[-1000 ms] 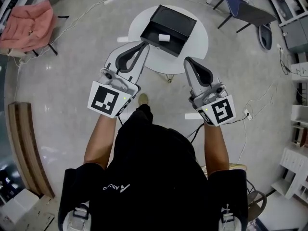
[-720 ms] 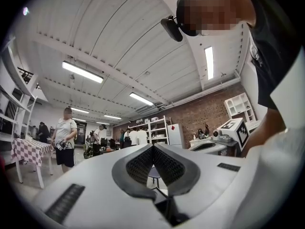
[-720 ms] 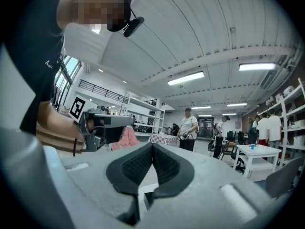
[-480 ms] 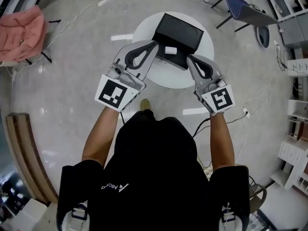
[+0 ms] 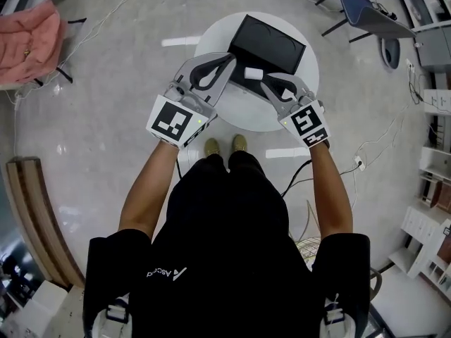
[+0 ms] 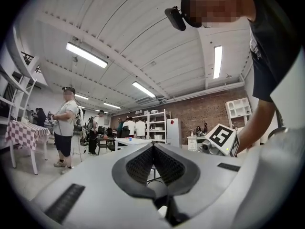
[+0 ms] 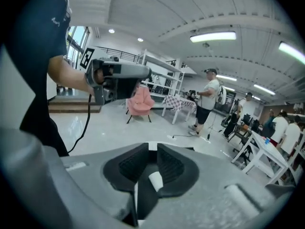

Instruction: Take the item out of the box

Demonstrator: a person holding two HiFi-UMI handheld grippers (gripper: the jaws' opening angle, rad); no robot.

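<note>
An open black box [image 5: 276, 42] stands on a round white table [image 5: 292, 101]. A small white item [image 5: 252, 72] lies in the box's near part. My left gripper [image 5: 230, 60] hovers at the box's left edge, its jaws [image 6: 152, 148] shut with nothing between them. My right gripper [image 5: 266, 84] points down just right of the white item; its jaws have just been opening and stand a little apart. In the right gripper view the white item [image 7: 155, 181] shows below that narrow gap, and no pad touches it.
A pink chair [image 5: 28, 37] stands far left and a dark chair [image 5: 366, 13] at the top right. Cables run across the floor [image 5: 380, 146]. A wooden bench [image 5: 35, 210] lies at the left. Several people [image 6: 64, 125] stand in the room behind.
Both grippers have moved forward over the table to the box. The right one has tilted down beside the white item, and its jaws have parted slightly.
</note>
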